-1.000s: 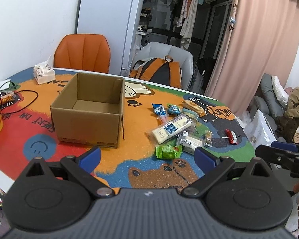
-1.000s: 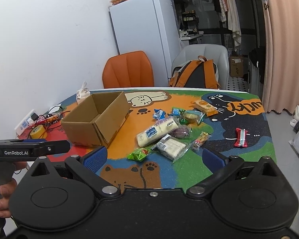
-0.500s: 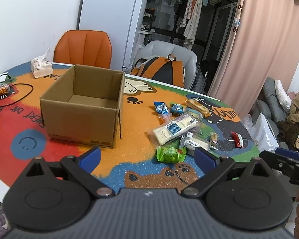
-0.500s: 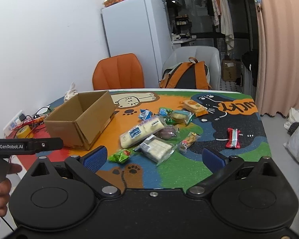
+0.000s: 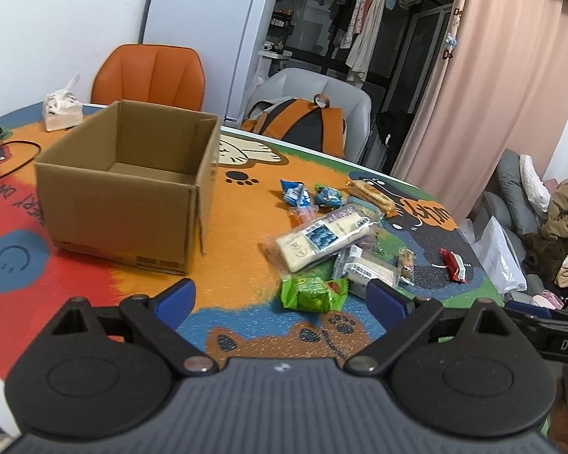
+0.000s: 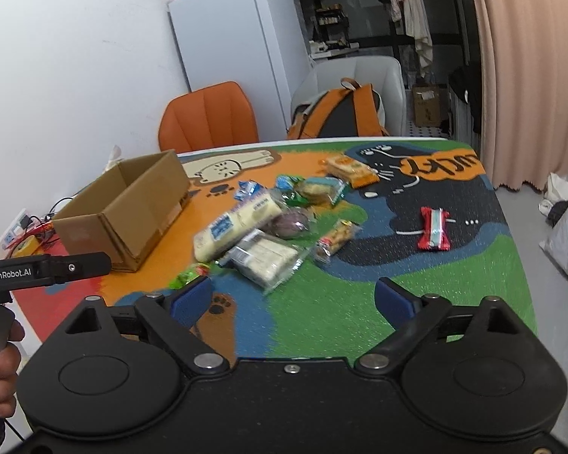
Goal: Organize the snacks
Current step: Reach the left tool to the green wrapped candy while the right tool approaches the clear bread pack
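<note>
Ahead of the left gripper (image 5: 280, 299), its jaws wide and empty, lies a green packet (image 5: 312, 293). Jaws of the right gripper (image 6: 293, 297) have just been closing, still wide, nothing between; snacks (image 6: 261, 234) beyond.

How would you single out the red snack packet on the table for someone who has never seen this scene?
Start at the open cardboard box on the colourful cartoon table mat, then move past the heap of snacks beside it toward the pink curtain. The red snack packet lies alone on the mat's dark patch. It touches no other snack and is the only red wrapper with a pale stripe.
</note>
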The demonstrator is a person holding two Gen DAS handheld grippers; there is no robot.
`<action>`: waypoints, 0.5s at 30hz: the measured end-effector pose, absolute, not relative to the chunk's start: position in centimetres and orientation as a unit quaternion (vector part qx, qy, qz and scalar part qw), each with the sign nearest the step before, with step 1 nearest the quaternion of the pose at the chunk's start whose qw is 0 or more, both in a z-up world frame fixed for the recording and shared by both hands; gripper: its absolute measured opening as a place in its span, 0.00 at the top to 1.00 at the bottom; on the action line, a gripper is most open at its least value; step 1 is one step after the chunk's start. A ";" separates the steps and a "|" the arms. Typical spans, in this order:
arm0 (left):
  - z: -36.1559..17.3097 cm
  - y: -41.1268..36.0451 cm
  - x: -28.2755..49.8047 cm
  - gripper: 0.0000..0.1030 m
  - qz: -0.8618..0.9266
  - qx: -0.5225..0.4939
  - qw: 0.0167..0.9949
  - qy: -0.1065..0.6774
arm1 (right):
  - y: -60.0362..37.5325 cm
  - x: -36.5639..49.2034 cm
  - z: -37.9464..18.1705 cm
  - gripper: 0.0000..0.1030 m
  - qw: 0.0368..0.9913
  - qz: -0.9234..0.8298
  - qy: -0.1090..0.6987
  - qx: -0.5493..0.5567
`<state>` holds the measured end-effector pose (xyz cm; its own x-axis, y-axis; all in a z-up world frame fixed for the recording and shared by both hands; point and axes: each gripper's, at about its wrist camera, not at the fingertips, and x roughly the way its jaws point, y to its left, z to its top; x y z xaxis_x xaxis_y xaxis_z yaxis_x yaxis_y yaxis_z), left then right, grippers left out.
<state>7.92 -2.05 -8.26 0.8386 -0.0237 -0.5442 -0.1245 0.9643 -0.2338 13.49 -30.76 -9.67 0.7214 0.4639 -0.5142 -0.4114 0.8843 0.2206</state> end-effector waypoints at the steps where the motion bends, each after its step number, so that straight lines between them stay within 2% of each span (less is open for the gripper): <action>1: -8.5 -2.2 8.2 0.08 0.023 -0.131 0.949 0.285 | -30.9 13.7 -9.9 0.10 0.926 0.235 0.290 0.046; 8: -10.4 -3.0 10.4 0.16 0.014 -0.129 0.943 0.306 | -31.3 14.9 -11.1 0.17 0.924 0.234 0.298 0.056; 15: -11.3 -3.6 12.5 0.18 0.010 -0.133 0.941 0.313 | -30.8 16.3 -12.1 0.20 0.918 0.242 0.310 0.059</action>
<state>12.46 -3.63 -11.27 0.8044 -0.0636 -0.5906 -0.1027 0.9644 -0.2436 16.34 -30.84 -12.10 0.6908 0.4809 -0.5399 -0.4076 0.8758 0.2586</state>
